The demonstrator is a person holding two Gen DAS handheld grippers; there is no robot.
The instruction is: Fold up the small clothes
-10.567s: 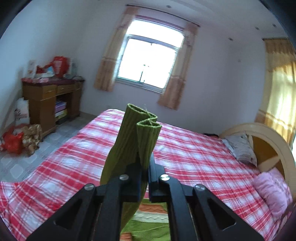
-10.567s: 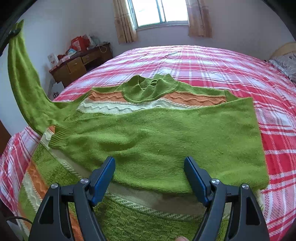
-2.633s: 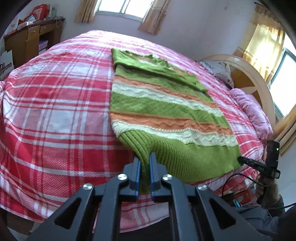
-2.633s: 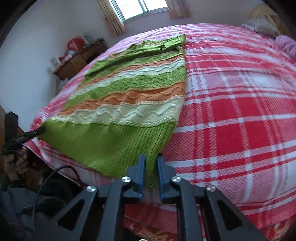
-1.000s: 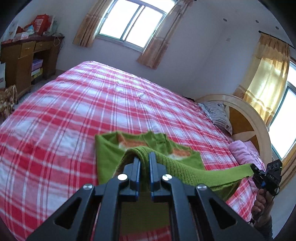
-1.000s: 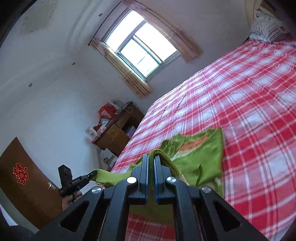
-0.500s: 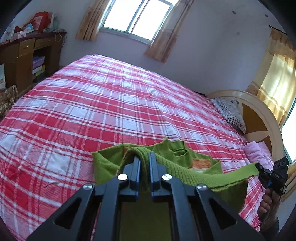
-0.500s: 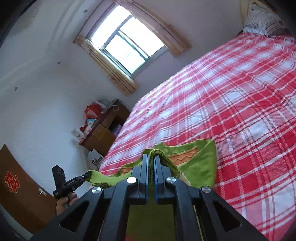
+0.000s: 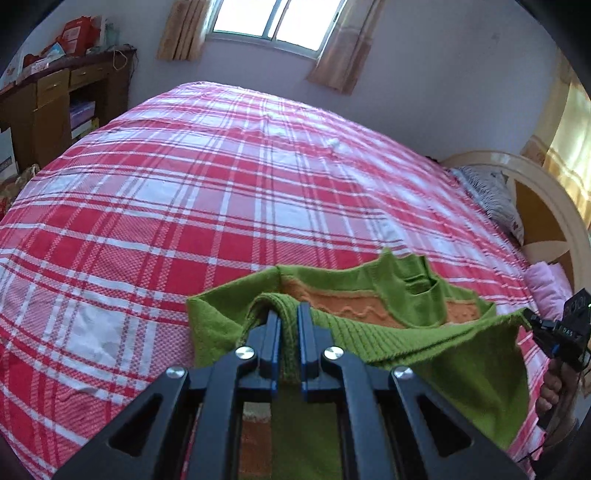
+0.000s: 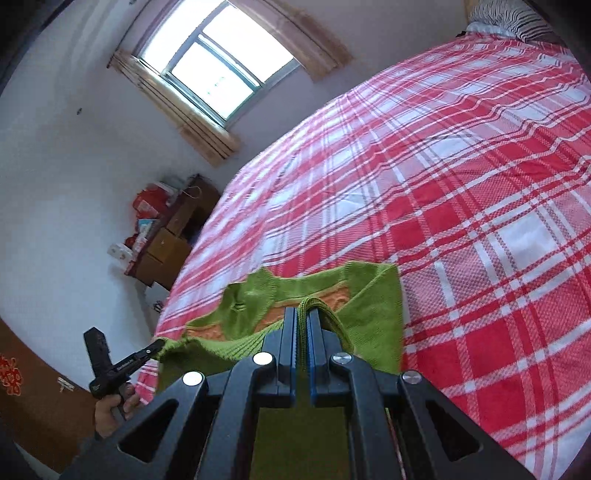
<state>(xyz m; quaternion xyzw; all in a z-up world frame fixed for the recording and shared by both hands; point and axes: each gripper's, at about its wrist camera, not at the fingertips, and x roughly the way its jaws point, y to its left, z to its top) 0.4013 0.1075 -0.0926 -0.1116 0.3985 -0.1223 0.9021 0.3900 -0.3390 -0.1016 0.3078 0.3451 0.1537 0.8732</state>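
The left gripper (image 9: 289, 314) has its fingers closed tight on a corner of the ribbed hem of the green sweater (image 9: 458, 354). The right gripper (image 10: 302, 319) is pinched in the same way on the other hem corner. Between the two, the hem runs as a taut band, its long axis going sideways from one pair of fingers to the other. In the left wrist view it stretches away to the right, where the right gripper and the hand (image 9: 554, 391) under it show at the picture's edge. In the right wrist view it stretches left to the left gripper and its hand (image 10: 110, 406).

Below the fingers the sweater hangs down out of sight. Just beyond the fingertips its upper part lies on the bed (image 9: 221, 192), with an orange stripe and the neck opening pointing away from the fingers toward the far side.

Past the sweater the red and white checked bedspread is bare all the way across. Further off to the left stands a wooden desk (image 9: 55, 99) with boxes and bags on top. To the right are pillows (image 9: 495, 199) and a rounded headboard (image 9: 546, 206). A curtained window (image 9: 277, 22) is in the far wall.
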